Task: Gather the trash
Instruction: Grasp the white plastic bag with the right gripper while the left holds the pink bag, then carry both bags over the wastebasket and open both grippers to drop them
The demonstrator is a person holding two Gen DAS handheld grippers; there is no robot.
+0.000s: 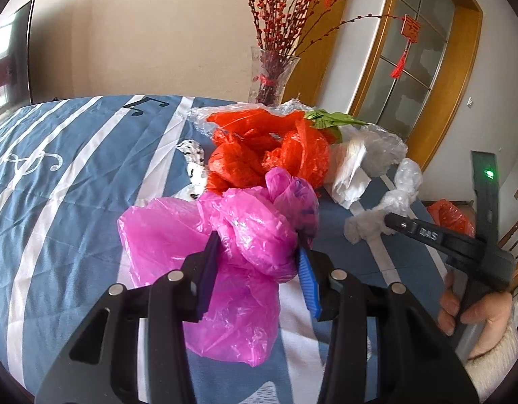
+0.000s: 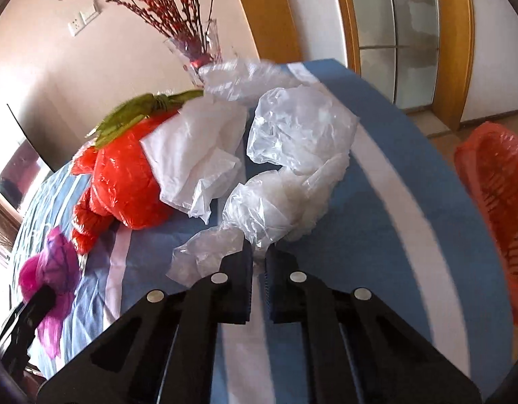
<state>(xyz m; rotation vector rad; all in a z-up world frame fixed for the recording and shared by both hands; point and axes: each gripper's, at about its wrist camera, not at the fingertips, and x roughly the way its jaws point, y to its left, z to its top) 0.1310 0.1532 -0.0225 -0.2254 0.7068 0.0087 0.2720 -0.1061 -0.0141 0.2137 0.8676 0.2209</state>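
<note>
A crumpled pink plastic bag (image 1: 232, 235) lies on the blue striped cloth (image 1: 73, 185). My left gripper (image 1: 259, 252) is shut on the pink bag, with the bag bulging between its pads. My right gripper (image 2: 258, 256) is shut on a clear white plastic bag (image 2: 286, 202) at its near end; it also shows in the left wrist view (image 1: 390, 222), gripping the same bag (image 1: 387, 202). Red plastic bags (image 1: 269, 151) and white tissue paper (image 2: 198, 155) lie behind. The pink bag shows at the left of the right wrist view (image 2: 53, 269).
A glass vase with red branches (image 1: 270, 74) stands at the table's far edge. A green leafy piece (image 2: 137, 111) lies on the red bags. A red mesh bin with a bag (image 2: 494, 208) stands to the right, off the table. A spotted wrapper (image 1: 193, 161) lies left of the red bags.
</note>
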